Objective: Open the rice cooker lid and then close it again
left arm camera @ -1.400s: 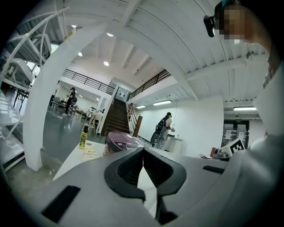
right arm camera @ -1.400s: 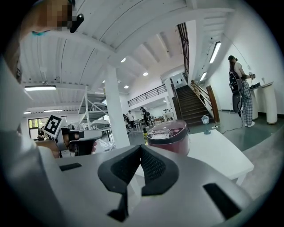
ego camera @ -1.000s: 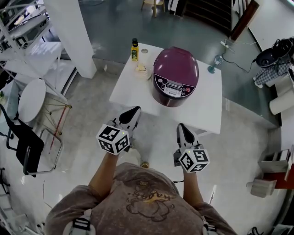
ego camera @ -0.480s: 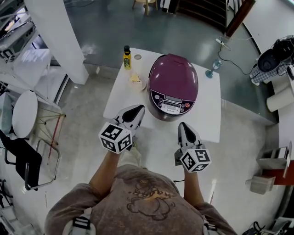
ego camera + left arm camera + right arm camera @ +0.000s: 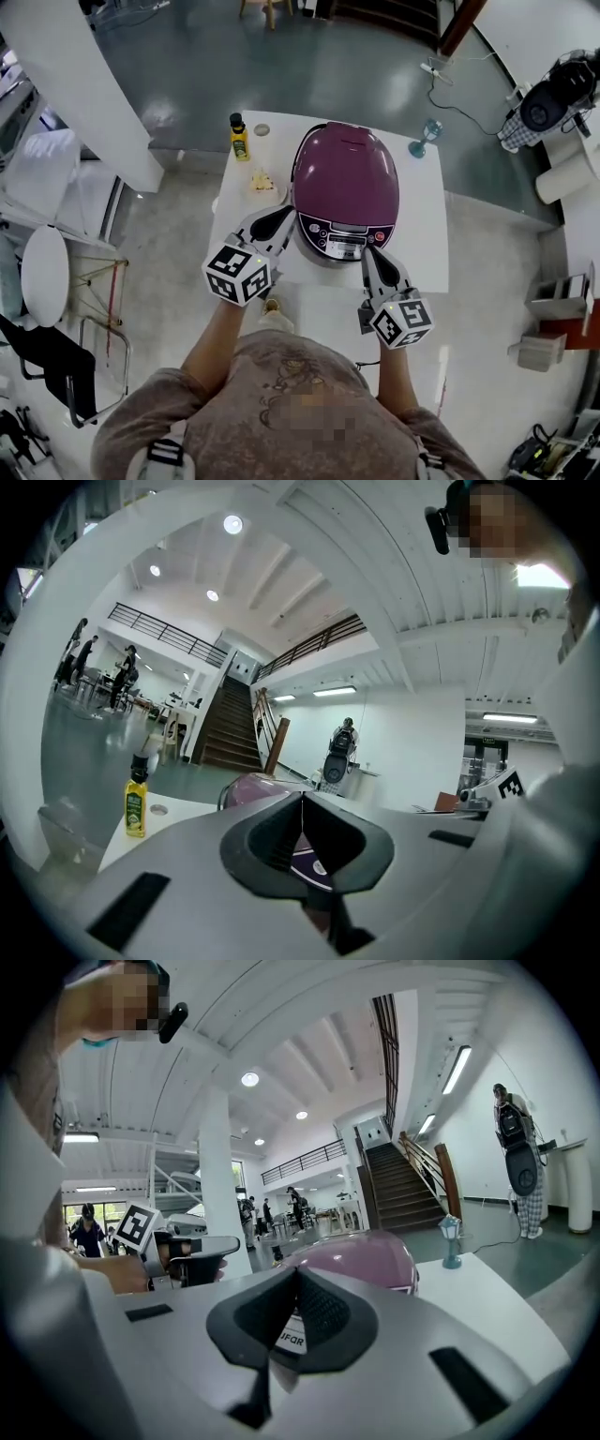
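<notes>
- Left gripper (image 5: 280,218): jaws pressed together on nothing; the rice cooker (image 5: 347,183) stands just ahead and to their right
- Right gripper (image 5: 369,253): jaws likewise closed and empty, with the control panel (image 5: 339,236) just beyond their tips
- The lid (image 5: 345,159) is down; it looks like a stiff, smooth, rounded shell, probably slippery to pinch, so its front edge above the panel seems the place to press or lift; no latch can be made out
- The body looks heavy enough to stay put on the tabletop (image 5: 422,234)
- A second earlier both grippers hung well short of the tabletop; now they are at the cooker's front, jaws unchanged
</notes>
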A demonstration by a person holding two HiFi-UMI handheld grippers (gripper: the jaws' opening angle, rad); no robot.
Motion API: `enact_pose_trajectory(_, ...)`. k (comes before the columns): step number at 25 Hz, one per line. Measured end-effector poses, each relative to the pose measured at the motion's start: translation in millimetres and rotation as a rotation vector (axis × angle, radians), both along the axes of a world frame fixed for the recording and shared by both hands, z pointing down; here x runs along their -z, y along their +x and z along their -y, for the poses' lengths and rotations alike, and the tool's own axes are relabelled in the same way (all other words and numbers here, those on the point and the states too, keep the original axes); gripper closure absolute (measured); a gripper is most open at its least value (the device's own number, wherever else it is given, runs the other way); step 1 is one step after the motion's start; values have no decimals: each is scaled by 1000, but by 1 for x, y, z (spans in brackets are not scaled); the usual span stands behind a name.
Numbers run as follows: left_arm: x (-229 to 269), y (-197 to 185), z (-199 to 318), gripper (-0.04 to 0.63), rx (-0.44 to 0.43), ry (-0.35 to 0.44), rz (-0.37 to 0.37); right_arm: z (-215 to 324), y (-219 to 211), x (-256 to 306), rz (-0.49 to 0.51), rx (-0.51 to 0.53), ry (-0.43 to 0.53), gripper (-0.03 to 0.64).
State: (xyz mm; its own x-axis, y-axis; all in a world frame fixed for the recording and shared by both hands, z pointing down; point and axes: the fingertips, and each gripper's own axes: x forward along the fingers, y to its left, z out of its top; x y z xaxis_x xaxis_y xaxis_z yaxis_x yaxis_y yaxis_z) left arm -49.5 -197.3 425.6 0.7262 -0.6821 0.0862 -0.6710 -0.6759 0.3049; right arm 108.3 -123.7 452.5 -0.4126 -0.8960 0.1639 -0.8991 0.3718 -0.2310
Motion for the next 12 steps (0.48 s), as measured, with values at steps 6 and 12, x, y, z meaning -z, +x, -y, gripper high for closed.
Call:
enact_pose_trajectory(6,-5,13,34,572,-73,-8,10,19,7,4,-2,-76,12,614)
enact_pose_trajectory(12,-13,27,53,572,-130,-11,27,27,13,0,-3,-112,-2,614)
